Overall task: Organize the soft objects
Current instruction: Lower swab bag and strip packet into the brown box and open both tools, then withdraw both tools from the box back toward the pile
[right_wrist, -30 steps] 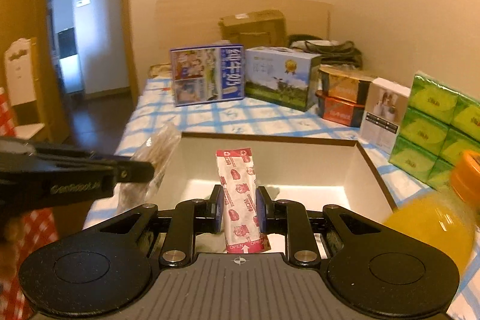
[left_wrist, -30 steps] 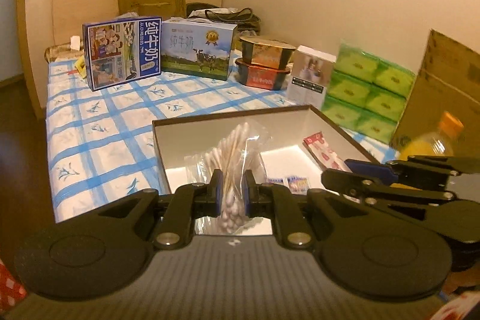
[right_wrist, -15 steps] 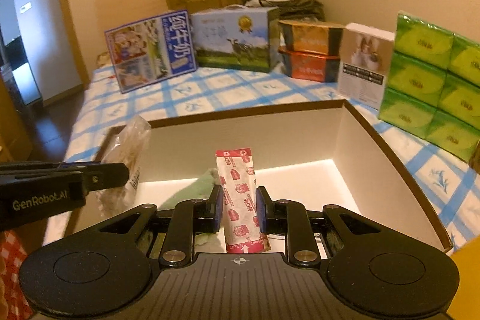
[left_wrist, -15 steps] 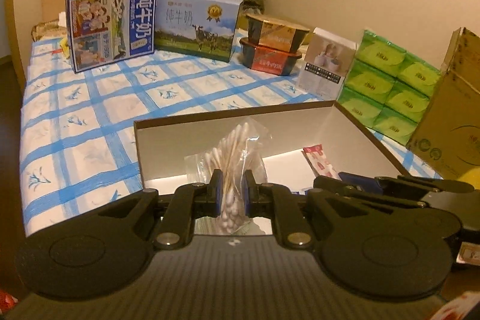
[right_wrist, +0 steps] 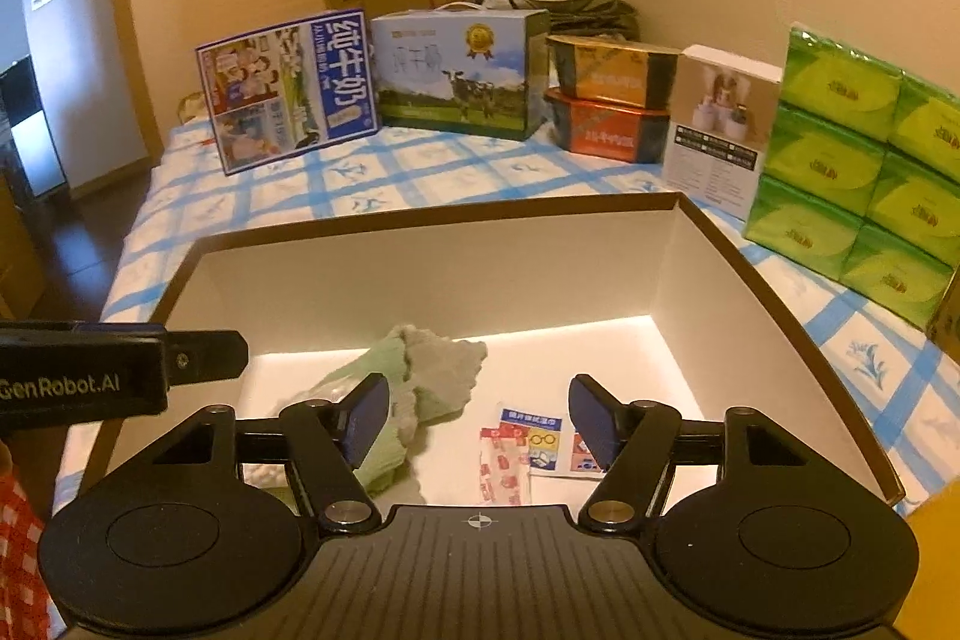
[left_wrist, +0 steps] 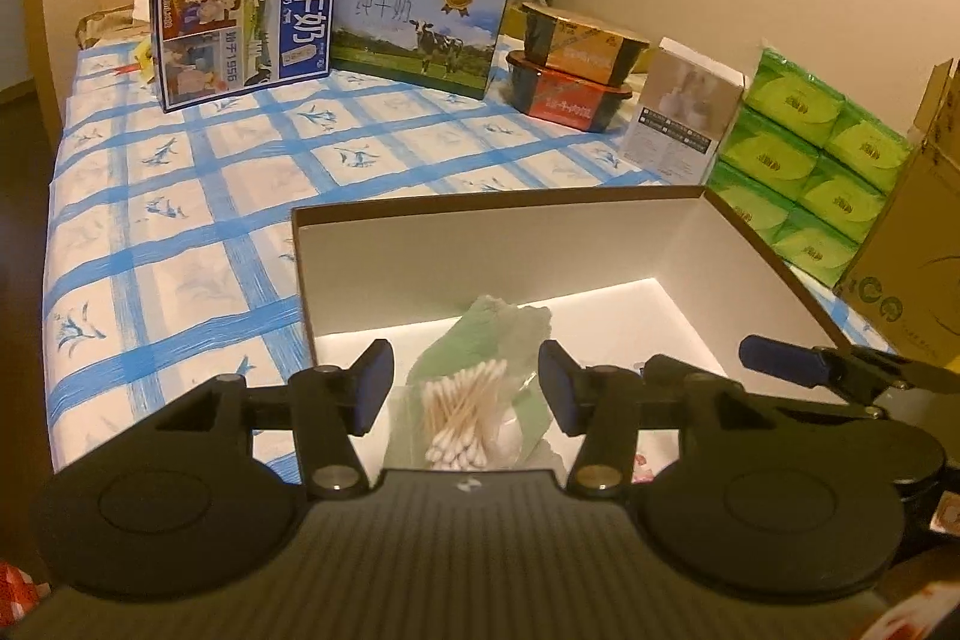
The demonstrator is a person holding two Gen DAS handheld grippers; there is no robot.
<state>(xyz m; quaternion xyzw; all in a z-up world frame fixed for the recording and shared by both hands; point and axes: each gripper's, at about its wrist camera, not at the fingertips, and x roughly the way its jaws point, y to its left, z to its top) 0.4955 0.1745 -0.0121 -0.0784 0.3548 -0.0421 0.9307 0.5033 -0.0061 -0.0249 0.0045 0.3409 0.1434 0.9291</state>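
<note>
A brown-rimmed white box stands on the blue-checked cloth; it also shows in the right wrist view. Inside lie a green cloth, a clear bag of cotton swabs and a red-and-white packet beside small printed packets. My left gripper is open and empty, just above the swab bag. My right gripper is open and empty, above the red packet. The right gripper's fingers show at the right of the left wrist view.
Two milk cartons, stacked food tubs, a white box and green tissue packs line the far and right sides. A cardboard box stands at the right.
Both grippers have opened. The swab bag has dropped from the left one into the box, and the red packet has dropped from the right one onto the box floor.
</note>
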